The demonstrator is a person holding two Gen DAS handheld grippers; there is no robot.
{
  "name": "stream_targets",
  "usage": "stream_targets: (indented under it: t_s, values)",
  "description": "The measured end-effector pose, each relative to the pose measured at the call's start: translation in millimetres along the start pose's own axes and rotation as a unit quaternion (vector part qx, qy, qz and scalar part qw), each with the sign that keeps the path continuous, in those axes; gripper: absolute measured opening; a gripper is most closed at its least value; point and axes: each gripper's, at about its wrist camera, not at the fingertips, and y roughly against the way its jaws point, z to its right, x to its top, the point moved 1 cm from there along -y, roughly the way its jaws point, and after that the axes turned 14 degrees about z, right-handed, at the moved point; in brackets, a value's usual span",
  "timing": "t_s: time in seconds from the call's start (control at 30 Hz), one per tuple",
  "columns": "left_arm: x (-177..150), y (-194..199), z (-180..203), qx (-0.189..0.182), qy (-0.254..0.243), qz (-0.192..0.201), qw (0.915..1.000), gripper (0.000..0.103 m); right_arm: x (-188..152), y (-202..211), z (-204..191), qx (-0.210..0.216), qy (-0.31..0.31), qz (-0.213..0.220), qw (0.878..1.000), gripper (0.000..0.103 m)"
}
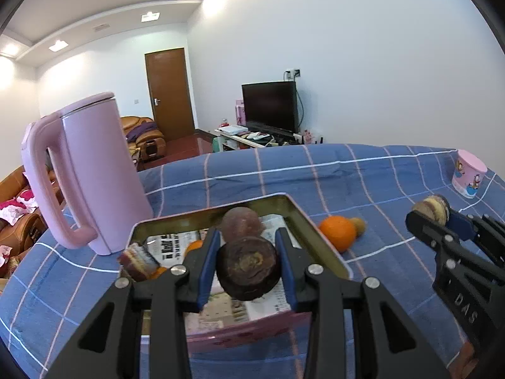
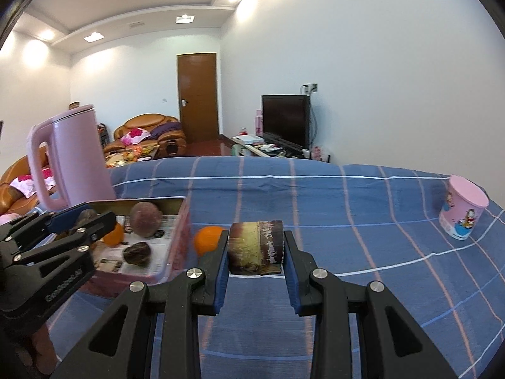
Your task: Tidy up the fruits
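Note:
My left gripper (image 1: 247, 252) is shut on a dark round passion fruit (image 1: 248, 272) and holds it above the pink tin (image 1: 328, 246), which is lined with newspaper. In the tin lie another passion fruit (image 1: 241, 222), an orange (image 1: 193, 246) and a sliced fruit piece (image 1: 139, 260). My right gripper (image 2: 255, 246) is shut on a half fruit with a yellow cut face (image 2: 255, 246), to the right of the tin (image 2: 176, 243). It also shows in the left wrist view (image 1: 430, 210). An orange (image 1: 337, 232) and a kiwi (image 1: 359, 225) lie on the cloth beside the tin.
A pink kettle (image 1: 85, 173) stands left of the tin. A pink cartoon cup (image 1: 468, 173) stands at the far right on the blue checked cloth (image 1: 363, 173). Beyond the table are sofas, a door and a TV.

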Motion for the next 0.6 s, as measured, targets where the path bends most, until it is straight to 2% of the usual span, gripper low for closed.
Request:
stream_targets:
  t_s: [0.4,0.6]
  values:
    - [-0.2,-8.5,-23.1,0.033,0.011,-0.008,0.9994,0.038,2.4,-16.6,-47.9,0.043,0.008,-0.002,0.999,0.033]
    - [-1.8,-15.9,-33.2,0.046,0.024,-0.020,0.9985,0.038,5.0,-29.4,-65.0,0.051,0.010,-0.002,0.999,0.033]
